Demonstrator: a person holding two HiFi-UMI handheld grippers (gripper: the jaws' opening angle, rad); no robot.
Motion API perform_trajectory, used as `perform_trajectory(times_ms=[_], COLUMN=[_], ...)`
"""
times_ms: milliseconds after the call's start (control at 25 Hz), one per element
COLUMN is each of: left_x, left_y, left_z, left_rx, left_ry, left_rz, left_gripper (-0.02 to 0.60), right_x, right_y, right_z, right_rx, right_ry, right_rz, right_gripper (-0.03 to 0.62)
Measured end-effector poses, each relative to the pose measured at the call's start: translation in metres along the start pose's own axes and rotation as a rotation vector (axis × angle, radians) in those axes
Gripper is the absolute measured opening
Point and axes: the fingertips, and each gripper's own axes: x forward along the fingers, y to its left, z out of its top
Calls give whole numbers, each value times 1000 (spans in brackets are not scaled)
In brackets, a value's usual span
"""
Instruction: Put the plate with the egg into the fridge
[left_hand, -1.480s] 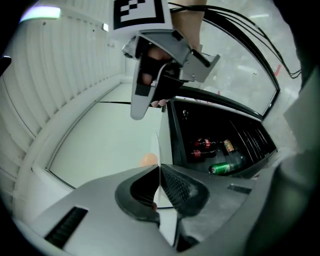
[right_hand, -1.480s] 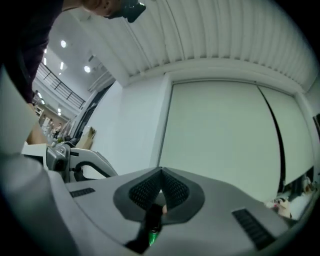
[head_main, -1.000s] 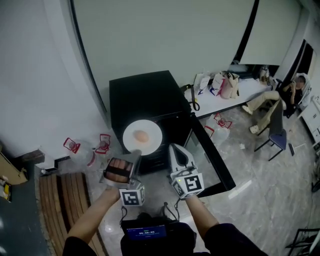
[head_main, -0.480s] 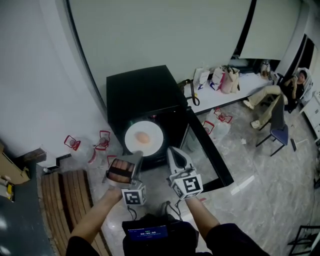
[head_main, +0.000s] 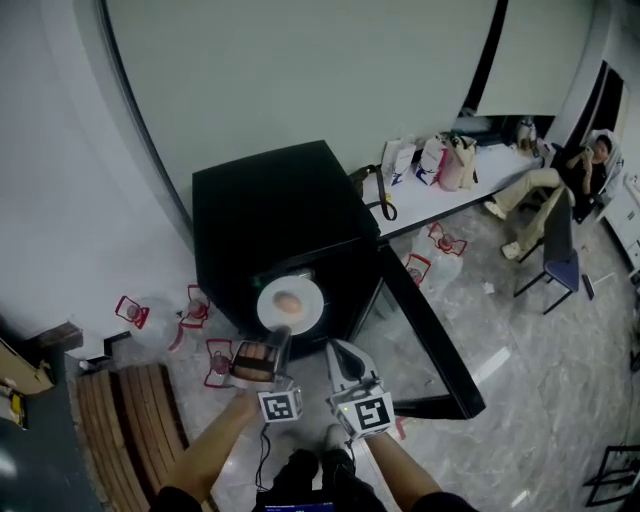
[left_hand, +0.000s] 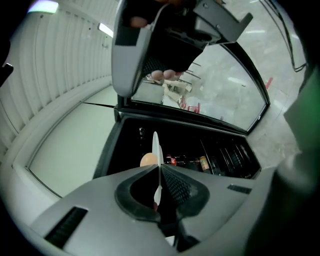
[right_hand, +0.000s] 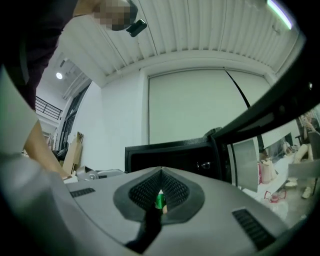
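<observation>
A white plate (head_main: 289, 304) with a brown egg (head_main: 287, 301) on it hangs in front of the open black fridge (head_main: 275, 225). My left gripper (head_main: 279, 337) is shut on the plate's near rim. In the left gripper view the plate (left_hand: 155, 148) shows edge-on between the closed jaws of the left gripper (left_hand: 157, 169), the egg (left_hand: 147, 160) just left of it, the dark fridge interior (left_hand: 210, 152) behind. My right gripper (head_main: 338, 350) hovers beside it on the right, shut and holding nothing. In the right gripper view, the right gripper (right_hand: 160, 173) points at the fridge (right_hand: 170, 155).
The fridge door (head_main: 425, 325) swings open to the right, its glass (left_hand: 220, 95) above the left gripper. Red-handled water bottles (head_main: 132, 311) lie on the floor left of the fridge. A wooden bench (head_main: 125, 420) is at lower left. A person sits by a white table (head_main: 470, 185) at the right.
Both grippers and the plate have moved lower and nearer the fridge's open front. The left gripper's hold on the plate is unchanged, and the right gripper stays shut.
</observation>
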Motion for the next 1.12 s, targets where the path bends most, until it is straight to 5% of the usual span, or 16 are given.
perform_trajectory(times_ms=[480, 880, 1120], left_x=[165, 191, 189], left_y=[-145, -182, -211], left_z=[-43, -56, -47], left_rx=[10, 19, -172], left_ry=[146, 198, 179], left_rz=[-138, -264, -504], left_gripper=[21, 21, 23], right_x=[38, 42, 45], right_y=[-42, -58, -61], right_z=[-113, -148, -150], right_rx=[14, 55, 77], right_ry=[100, 169, 186], right_rz=[45, 42, 50], right_gripper=[6, 6, 6])
